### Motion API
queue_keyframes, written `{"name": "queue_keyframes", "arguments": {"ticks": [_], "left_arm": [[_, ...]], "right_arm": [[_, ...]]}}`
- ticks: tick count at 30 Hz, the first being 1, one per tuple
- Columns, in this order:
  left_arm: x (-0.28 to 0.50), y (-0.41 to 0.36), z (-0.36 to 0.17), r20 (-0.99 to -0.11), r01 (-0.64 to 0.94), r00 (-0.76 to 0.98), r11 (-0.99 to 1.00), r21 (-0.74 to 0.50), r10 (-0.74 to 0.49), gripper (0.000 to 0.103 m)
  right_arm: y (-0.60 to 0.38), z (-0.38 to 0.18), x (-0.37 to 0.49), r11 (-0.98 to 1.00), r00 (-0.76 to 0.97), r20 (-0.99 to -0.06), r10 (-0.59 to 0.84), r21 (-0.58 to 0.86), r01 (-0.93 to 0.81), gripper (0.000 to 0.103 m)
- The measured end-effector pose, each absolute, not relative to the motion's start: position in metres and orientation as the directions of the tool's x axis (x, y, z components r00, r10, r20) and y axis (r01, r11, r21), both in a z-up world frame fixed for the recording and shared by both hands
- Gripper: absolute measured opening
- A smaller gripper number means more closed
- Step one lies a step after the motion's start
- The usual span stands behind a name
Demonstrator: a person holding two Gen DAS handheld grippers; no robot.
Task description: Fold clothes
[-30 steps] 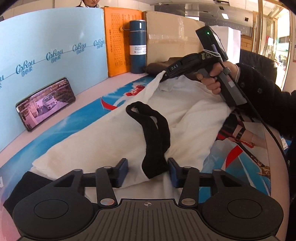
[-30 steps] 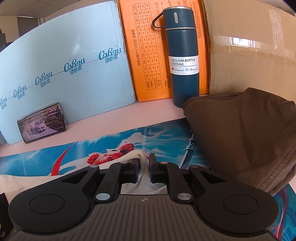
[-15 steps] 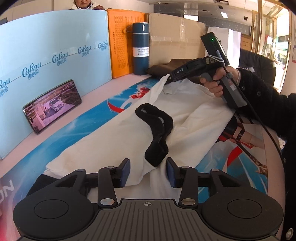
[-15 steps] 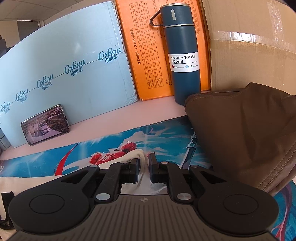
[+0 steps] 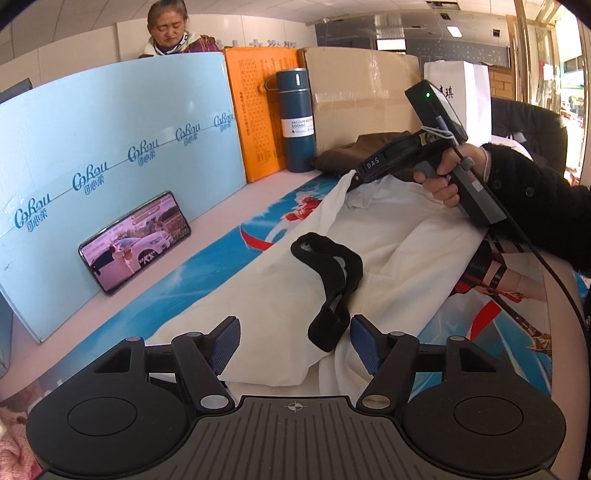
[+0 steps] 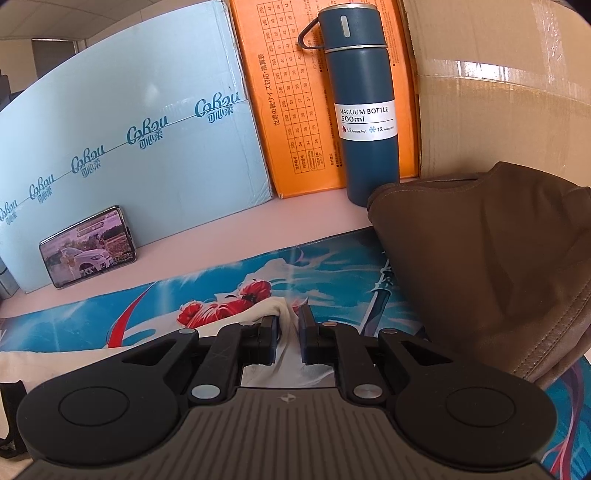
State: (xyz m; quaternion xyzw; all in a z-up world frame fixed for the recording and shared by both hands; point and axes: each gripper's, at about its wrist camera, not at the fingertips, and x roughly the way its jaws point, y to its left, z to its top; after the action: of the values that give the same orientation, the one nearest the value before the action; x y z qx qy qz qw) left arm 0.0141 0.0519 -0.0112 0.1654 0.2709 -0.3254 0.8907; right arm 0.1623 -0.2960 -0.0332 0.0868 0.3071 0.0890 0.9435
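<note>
A white garment (image 5: 388, 258) lies stretched along the printed mat (image 5: 207, 266), with a black fabric band (image 5: 332, 266) draped over it. My left gripper (image 5: 293, 325) is at the garment's near end. Its jaws are opening, and the band's end and a white fold lie between the blue pads (image 5: 225, 341) without being pressed. At the far end my right gripper (image 5: 354, 177), held by a hand in a black sleeve, pinches the garment's corner. In the right wrist view that gripper (image 6: 289, 317) is shut on the white cloth (image 6: 266, 308), lifting it slightly off the mat.
A phone (image 5: 135, 240) leans on a light blue board (image 5: 110, 147) at the left. An orange box (image 5: 255, 110), a blue vacuum bottle (image 5: 295, 122) and a cardboard box (image 5: 362, 99) line the back. A brown garment (image 6: 498, 258) lies beside the bottle. A person (image 5: 170, 33) sits behind the board.
My left gripper's jaws have spread apart and let go of the black band and cloth. The left view tilted up slightly. The right gripper kept its grip and stayed put.
</note>
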Motion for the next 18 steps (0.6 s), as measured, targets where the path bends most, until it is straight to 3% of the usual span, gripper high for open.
{"name": "queue_keyframes", "arguments": {"ticks": [4, 9, 13, 18], "left_arm": [[0.03, 0.061, -0.013, -0.566, 0.653, 0.634, 0.757, 0.028, -0.527, 0.066], [0.035, 0.074, -0.019, -0.57, 0.611, 0.65, 0.791, 0.0, -0.502, 0.067], [0.031, 0.084, -0.024, -0.58, 0.571, 0.667, 0.821, -0.004, -0.467, 0.066], [0.024, 0.06, -0.026, -0.591, 0.636, 0.637, 0.77, 0.041, -0.495, 0.066]], "right_arm": [[-0.297, -0.033, 0.162, 0.968, 0.795, -0.563, 0.225, 0.224, -0.115, 0.01], [-0.298, -0.034, 0.162, 0.966, 0.794, -0.563, 0.23, 0.229, -0.117, 0.01], [-0.297, -0.034, 0.161, 0.966, 0.793, -0.564, 0.23, 0.228, -0.118, 0.01], [-0.296, -0.034, 0.161, 0.968, 0.793, -0.565, 0.226, 0.223, -0.117, 0.011]]}}
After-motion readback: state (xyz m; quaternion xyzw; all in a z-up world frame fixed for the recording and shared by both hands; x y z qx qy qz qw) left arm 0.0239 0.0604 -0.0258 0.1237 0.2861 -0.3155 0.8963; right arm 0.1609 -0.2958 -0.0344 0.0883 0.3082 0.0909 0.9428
